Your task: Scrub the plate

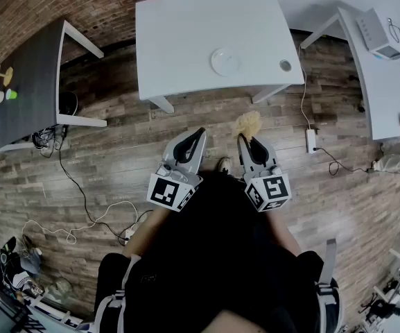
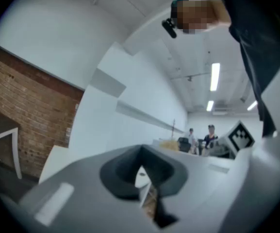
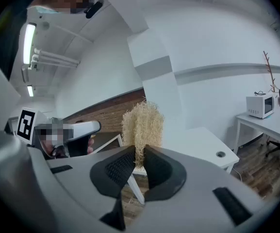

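wood flooring (image 1: 116, 165) surrounds a white table (image 1: 179, 40) with the plate (image 1: 224, 61) near its middle. short of the table, the right gripper (image 1: 245, 139) pinches a straw-coloured scrubber (image 1: 247, 123); the left gripper (image 1: 200, 132) is closed, empty.

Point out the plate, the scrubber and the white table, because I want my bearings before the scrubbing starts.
plate (image 1: 224, 61), head view, centre of the dish.
scrubber (image 3: 142, 125), right gripper view, middle of the straw-coloured tuft.
white table (image 1: 179, 40), head view, bare top left of the plate.
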{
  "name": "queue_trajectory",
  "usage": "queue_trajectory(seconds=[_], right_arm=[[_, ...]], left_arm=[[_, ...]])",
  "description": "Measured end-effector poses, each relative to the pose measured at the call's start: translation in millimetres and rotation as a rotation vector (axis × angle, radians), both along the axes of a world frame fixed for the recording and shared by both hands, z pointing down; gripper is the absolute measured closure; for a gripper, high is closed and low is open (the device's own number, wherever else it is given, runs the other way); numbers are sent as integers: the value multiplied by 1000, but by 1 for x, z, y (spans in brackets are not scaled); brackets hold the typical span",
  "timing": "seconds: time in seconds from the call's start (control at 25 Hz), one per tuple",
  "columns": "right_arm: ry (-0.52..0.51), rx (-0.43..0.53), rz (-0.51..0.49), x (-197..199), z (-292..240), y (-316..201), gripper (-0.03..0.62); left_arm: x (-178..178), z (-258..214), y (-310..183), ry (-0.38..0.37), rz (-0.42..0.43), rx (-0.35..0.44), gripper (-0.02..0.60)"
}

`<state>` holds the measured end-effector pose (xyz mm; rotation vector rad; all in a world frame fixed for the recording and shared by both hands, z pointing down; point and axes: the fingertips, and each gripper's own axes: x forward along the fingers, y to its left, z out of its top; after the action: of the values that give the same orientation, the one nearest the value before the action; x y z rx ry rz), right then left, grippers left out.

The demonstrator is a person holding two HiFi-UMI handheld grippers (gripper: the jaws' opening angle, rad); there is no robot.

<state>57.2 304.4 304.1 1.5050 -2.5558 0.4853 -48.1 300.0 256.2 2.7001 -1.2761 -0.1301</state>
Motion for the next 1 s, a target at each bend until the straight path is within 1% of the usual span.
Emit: queue_trajectory(seconds=[0.24, 0.6, 0.8, 1.0], right_arm=[[3, 0, -11, -8, -2, -3, 545], [4, -12, 8, -10, -2, -13, 545], [-11, -21, 35, -19, -1, -17, 545], [8, -37, 61, -39, 4, -15, 545]], left_arm=[[-6, -1, -2, 9, -2, -9, 578], [-7, 2, -14, 19, 19, -22, 578], [-19, 8, -19, 23, 35, -42, 578], [-40, 18, -18, 24, 66, -80, 578]])
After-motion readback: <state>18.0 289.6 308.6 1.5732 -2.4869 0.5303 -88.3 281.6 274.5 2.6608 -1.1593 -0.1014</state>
